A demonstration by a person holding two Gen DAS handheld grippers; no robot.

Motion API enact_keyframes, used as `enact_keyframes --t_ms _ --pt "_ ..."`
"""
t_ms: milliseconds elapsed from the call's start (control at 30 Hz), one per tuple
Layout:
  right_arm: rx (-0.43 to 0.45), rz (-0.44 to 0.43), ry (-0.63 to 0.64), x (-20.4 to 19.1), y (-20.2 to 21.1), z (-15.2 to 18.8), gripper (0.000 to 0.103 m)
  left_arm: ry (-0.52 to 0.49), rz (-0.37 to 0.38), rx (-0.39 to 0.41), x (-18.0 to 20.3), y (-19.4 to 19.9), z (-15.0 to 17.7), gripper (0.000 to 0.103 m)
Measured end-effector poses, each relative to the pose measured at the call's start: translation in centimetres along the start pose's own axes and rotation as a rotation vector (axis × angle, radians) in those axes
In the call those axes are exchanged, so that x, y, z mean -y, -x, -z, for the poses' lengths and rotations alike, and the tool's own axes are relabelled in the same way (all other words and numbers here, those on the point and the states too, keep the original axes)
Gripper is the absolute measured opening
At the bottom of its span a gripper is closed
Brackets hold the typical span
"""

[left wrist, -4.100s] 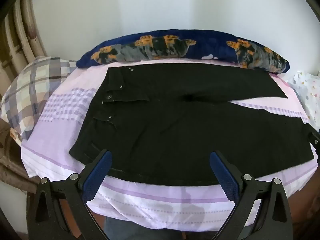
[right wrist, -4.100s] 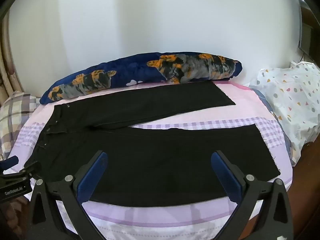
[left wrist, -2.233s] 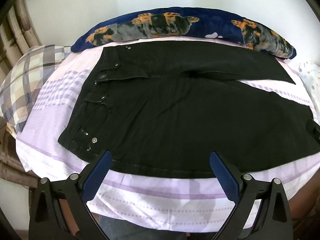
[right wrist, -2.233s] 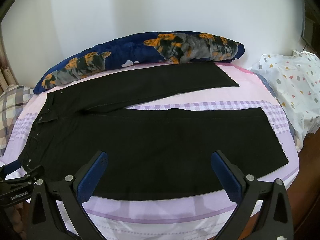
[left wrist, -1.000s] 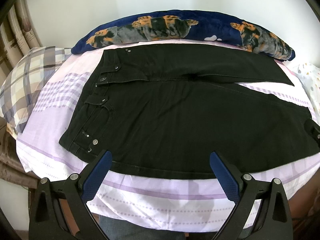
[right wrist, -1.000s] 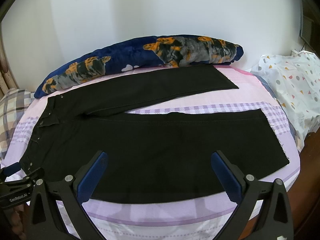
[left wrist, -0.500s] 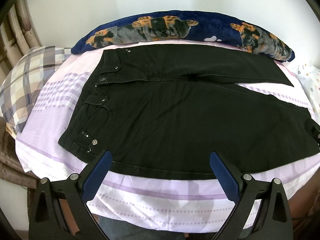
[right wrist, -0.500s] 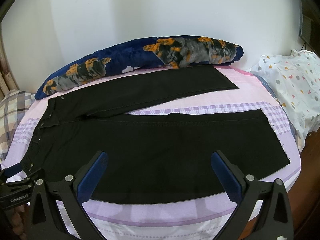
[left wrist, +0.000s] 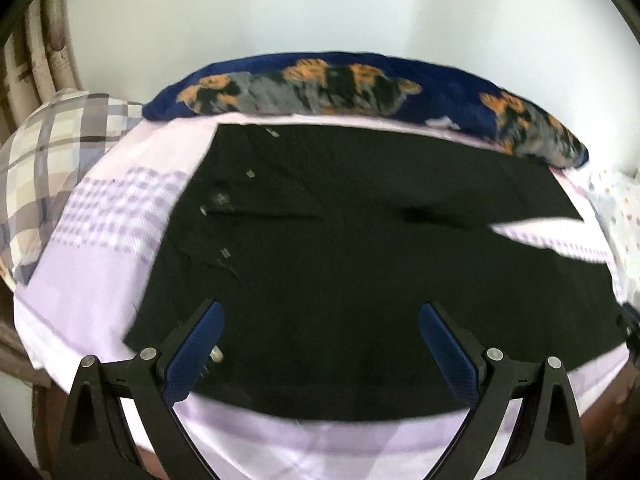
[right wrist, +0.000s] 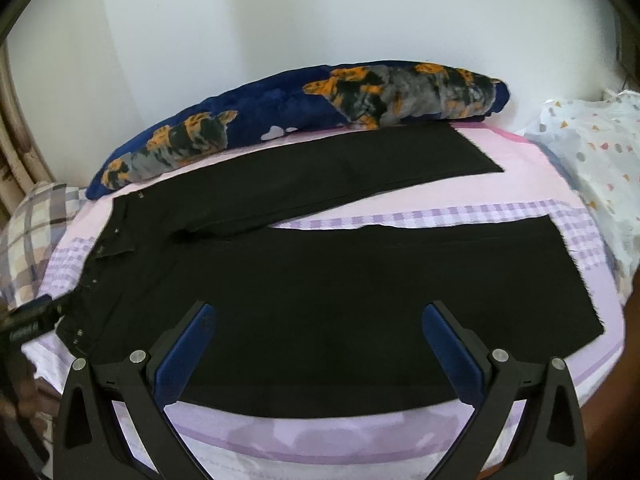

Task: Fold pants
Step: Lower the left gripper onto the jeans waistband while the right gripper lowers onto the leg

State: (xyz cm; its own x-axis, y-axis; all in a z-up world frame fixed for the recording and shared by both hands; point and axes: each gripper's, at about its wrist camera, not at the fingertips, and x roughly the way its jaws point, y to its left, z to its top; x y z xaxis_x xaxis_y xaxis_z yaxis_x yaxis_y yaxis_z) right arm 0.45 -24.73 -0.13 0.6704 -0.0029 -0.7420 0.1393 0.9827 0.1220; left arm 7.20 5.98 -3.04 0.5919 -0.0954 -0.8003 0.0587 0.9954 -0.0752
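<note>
- Both grippers have come closer to the near edge of the pants since half a second ago; the left wrist view is now smeared with motion blur, and the blue pads now overlap the black cloth instead of the sheet below it.
- At 9 o'clock in the left wrist view lies a plaid pillow (left wrist: 44, 152), soft, checked in cream, grey and brown.
- Left gripper (left wrist: 320, 344): its jaws stand wide apart, holding nothing; the fingers are black, angular plastic with blue, cross-hatched pads (left wrist: 196, 354); the left pad sits over the waistband corner at 7 o'clock.
- Black pants (right wrist: 340, 292), of heavy denim-like cloth, lie flat on the bed, waistband with small metal rivets towards 9 o'clock, legs spread in a narrow V towards 3 o'clock; the far leg ends in a straight cut hem, the near leg in a slightly frayed one.
- Under them the bed sheet (right wrist: 500, 168) is smooth, pink and lilac with a purple gingham band that shows between the two legs.
- At 12 o'clock a long, plush navy bolster (right wrist: 304, 112) with orange, grey and black blotches lies along the white wall, touching the far leg's edge.
- Right gripper (right wrist: 320, 344): jaws equally wide apart and empty, pads over the near leg's lower edge.
- At 3 o'clock a crumpled white cloth (right wrist: 600, 160) with small coloured triangles and dots rests beside the bed.
</note>
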Motion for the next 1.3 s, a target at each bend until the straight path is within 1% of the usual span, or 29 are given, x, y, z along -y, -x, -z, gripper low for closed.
enact_keyframes --t_ms 67,133,200,233,333,400,467,500,567,633,700,867,967,1067,1100,1233,1300 --pt "-0.013 -0.022 -0.009 0.1 -0.4 -0.5 0.103 0.012 0.005 -0.004 -1.8 -1.0 -1.5 0.098" --pt "-0.011 -0.051 -0.029 0.1 -0.8 -1.3 0.103 0.031 0.037 -0.009 -3.8 -2.1 -3.2 0.097" --pt "-0.007 -0.076 -0.049 -0.1 -1.4 -2.3 0.103 0.047 0.050 -0.008 -5.6 -3.1 -4.7 0.091" --pt "-0.004 -0.089 -0.061 -0.2 -1.8 -2.8 0.103 0.055 0.073 -0.010 -6.5 -3.7 -5.6 0.084" --pt "-0.021 -0.133 -0.095 -0.7 -3.2 -4.1 0.103 0.096 0.138 -0.027 -9.1 -5.8 -8.2 0.072" --pt "-0.031 -0.150 -0.101 -1.3 -4.3 -4.7 0.103 0.133 0.200 -0.039 -10.7 -7.2 -9.8 0.068" --pt "-0.045 -0.150 -0.094 -2.1 -5.6 -5.4 0.103 0.190 0.256 -0.054 -12.4 -8.9 -11.4 0.059" --pt "-0.053 -0.154 -0.088 -2.6 -6.3 -5.6 0.103 0.233 0.291 -0.069 -13.5 -10.2 -12.2 0.057" --pt "-0.074 -0.157 -0.079 -3.3 -7.5 -5.9 0.103 0.291 0.323 -0.097 -14.9 -12.3 -13.1 0.050" --pt "-0.099 -0.165 -0.075 -4.2 -8.9 -6.1 0.103 0.341 0.352 -0.126 -16.4 -14.8 -13.9 0.046" --pt "-0.118 -0.168 -0.071 -4.6 -10.0 -6.2 0.103 0.371 0.359 -0.148 -17.5 -16.7 -14.2 0.044" --pt "-0.152 -0.154 -0.039 -6.1 -12.6 -6.7 0.103 0.411 0.372 -0.193 -19.0 -20.4 -14.5 0.044" --pt "-0.167 -0.155 -0.033 -6.7 -13.9 -7.0 0.103 0.410 0.409 -0.187 -19.2 -21.3 -15.1 0.044" --pt "-0.178 -0.162 -0.027 -7.4 -15.1 -7.3 0.103 0.393 0.447 -0.199 -18.9 -22.4 -16.0 0.043" --pt "-0.182 -0.163 -0.023 -7.5 -15.4 -7.4 0.103 0.392 0.449 -0.207 -18.9 -22.8 -16.3 0.043" --pt "-0.193 -0.182 0.007 -8.5 -16.6 -8.0 0.103 0.377 0.471 -0.227 -18.8 -24.1 -17.4 0.034" --pt "-0.196 -0.194 0.034 -8.8 -17.2 -8.6 0.103 0.360 0.476 -0.223 -18.6 -24.4 -17.9 0.033"
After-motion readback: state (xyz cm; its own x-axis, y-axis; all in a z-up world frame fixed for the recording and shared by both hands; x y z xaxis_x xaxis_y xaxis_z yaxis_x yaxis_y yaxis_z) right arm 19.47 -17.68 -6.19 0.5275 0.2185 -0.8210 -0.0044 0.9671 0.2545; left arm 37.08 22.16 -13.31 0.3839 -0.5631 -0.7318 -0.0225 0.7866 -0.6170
